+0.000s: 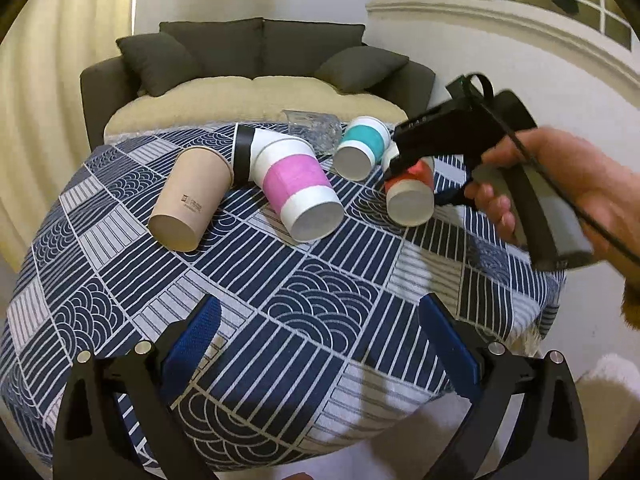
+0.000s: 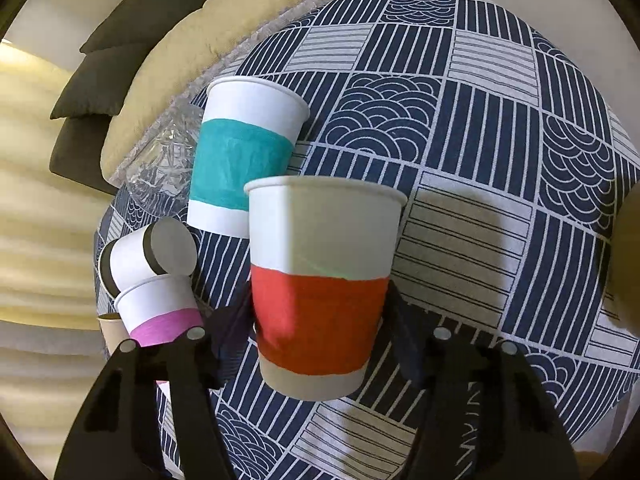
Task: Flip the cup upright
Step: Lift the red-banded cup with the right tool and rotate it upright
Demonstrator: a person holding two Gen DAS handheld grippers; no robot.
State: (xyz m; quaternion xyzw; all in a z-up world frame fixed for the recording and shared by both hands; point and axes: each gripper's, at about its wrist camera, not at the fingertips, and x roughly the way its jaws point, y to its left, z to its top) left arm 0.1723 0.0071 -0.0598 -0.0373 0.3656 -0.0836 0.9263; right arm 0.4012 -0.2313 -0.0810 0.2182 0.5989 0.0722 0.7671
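Right gripper clamps the red cup by its band, near the table's far right edge beside the teal cup. Left gripper hangs wide, holding nothing.

Matt paper red-banded cup lies on a printed woven cloth tablecloth beside a glossy clear plastic cup.

Warm indoor light, fisheye-warped edges
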